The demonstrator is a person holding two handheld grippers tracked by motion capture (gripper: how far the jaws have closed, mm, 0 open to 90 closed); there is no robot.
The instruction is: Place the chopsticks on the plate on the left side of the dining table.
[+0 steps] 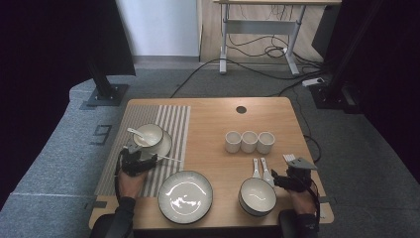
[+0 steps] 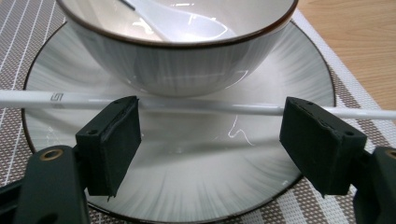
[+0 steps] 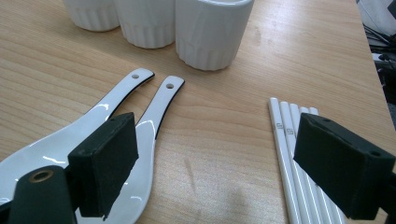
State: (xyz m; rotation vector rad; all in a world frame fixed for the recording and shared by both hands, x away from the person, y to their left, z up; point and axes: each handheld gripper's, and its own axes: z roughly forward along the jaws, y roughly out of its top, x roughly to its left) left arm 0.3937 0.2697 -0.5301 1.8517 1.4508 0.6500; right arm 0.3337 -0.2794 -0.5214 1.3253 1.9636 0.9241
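Left gripper, jaws apart, hovers over the plate behind a white chopstick; right gripper gapes above bare table near the right edge.

Glossy glazed ceramic plate, woven cloth placemat, matt wooden table.

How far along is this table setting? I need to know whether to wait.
One place looks nearly set: a bowl with a spoon inside stands on a plate on the striped mat. In hand: the open left gripper is at the chopsticks lying across that plate. Left: the second bowl, large plate, two spoons, spare chopsticks and three cups.
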